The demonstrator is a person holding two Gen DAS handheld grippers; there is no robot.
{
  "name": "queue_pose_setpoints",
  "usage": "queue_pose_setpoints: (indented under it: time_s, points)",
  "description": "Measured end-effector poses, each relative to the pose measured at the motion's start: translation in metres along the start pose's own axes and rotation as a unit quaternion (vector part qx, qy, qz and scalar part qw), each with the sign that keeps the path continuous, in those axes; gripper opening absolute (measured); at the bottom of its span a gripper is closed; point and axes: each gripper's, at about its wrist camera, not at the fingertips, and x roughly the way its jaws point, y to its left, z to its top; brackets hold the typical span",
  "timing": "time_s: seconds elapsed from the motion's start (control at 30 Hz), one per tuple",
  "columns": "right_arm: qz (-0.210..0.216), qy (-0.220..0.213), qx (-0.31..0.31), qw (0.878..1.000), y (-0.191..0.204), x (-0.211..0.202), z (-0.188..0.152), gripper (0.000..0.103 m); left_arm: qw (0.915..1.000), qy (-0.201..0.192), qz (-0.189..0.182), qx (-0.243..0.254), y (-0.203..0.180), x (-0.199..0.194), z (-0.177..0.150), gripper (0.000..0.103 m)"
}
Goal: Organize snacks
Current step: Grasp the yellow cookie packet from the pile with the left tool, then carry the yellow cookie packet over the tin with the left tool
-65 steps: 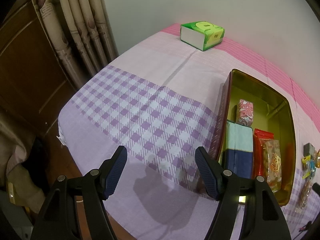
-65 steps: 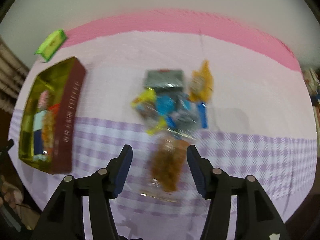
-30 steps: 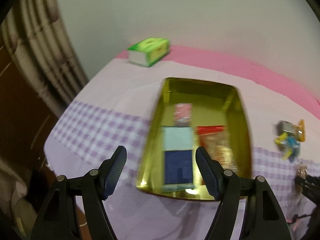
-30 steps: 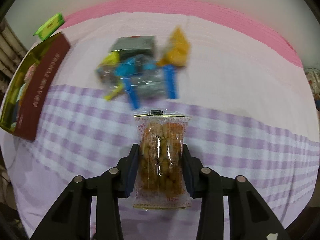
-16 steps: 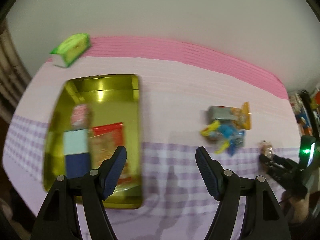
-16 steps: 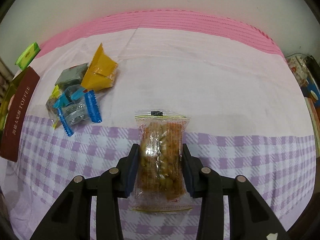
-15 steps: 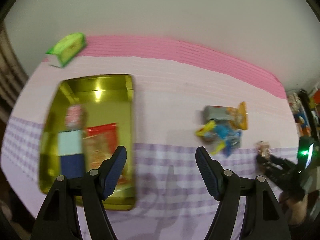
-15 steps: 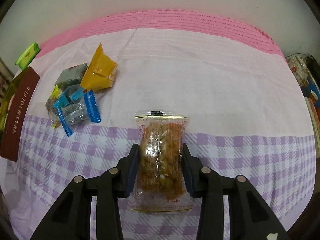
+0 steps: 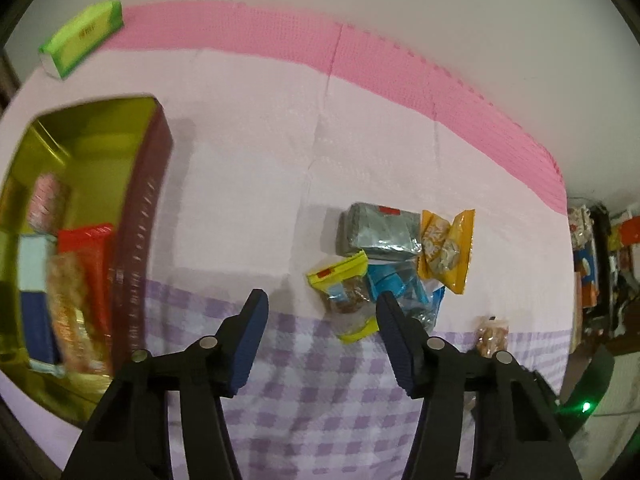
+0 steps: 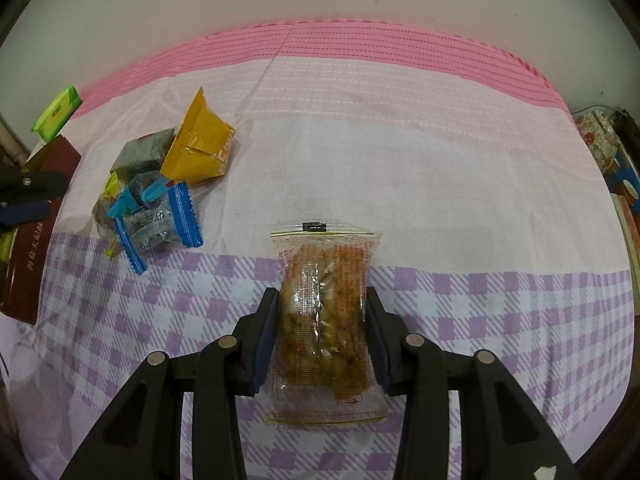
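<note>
Glossy metal tin (image 9: 86,148), matt woven tablecloth (image 10: 400,152), shiny plastic wrappers (image 10: 156,224)

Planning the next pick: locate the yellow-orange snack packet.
In the right wrist view, the yellow-orange packet lies upper left on the tablecloth, against the grey packet, above the blue-edged wrapper.

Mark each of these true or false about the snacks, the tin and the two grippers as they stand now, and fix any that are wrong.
1. The right gripper is shut on a clear snack packet. True.
2. The left gripper holds the yellow packet. False: its jaws are open and empty, and the yellow packet lies on the tablecloth.
3. The tin already has snacks in it. True.
4. The orange packet lies inside the tin. False: it lies in the loose pile on the cloth.
5. The green box stands inside the tin. False: it sits apart, near the far edge.
</note>
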Motion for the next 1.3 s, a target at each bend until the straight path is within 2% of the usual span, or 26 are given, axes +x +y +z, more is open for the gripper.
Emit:
queue_pose_setpoints:
  time_s: [0.07, 0.27, 0.4, 0.47, 0.53, 0.63, 0.97, 1.3]
  points:
    - [-0.001, 0.000, -0.002, 1.000, 0.000, -0.001, 0.000, 0.040, 0.9999, 0.010, -0.008, -0.006, 0.000, 0.007, 0.001, 0.050]
    - [-0.003, -0.003, -0.001, 1.000, 0.001, 0.000, -0.001, 0.041, 0.9989, 0.030, -0.027, -0.026, -0.002, 0.023, 0.004, 0.049]
    - [-0.003, -0.002, 0.001, 1.000, 0.001, 0.000, -0.001, 0.041, 0.9988, 0.036, -0.023, -0.024, -0.009, 0.033, 0.006, 0.049]
    - [-0.003, -0.002, 0.000, 1.000, 0.001, 0.000, -0.001, 0.041, 0.9987, 0.041, -0.019, -0.022, -0.009, 0.038, 0.006, 0.044]
    - [-0.004, -0.002, 0.000, 1.000, 0.001, 0.000, -0.001, 0.041, 0.9984, 0.047, -0.019, -0.024, -0.009, 0.043, 0.006, 0.034]
    - [-0.003, -0.002, -0.002, 1.000, 0.001, 0.001, 0.000, 0.042, 0.9986, 0.048, -0.011, -0.017, -0.003, 0.041, 0.005, 0.031]
    - [-0.006, -0.002, -0.003, 1.000, 0.005, 0.001, -0.001, 0.045, 0.9981, 0.045, 0.034, 0.023, 0.017, 0.028, -0.001, 0.031]
    - [-0.008, -0.002, -0.005, 1.000, 0.006, 0.001, -0.001, 0.045, 0.9974, 0.049, 0.038, 0.035, 0.013, 0.036, 0.002, 0.031]
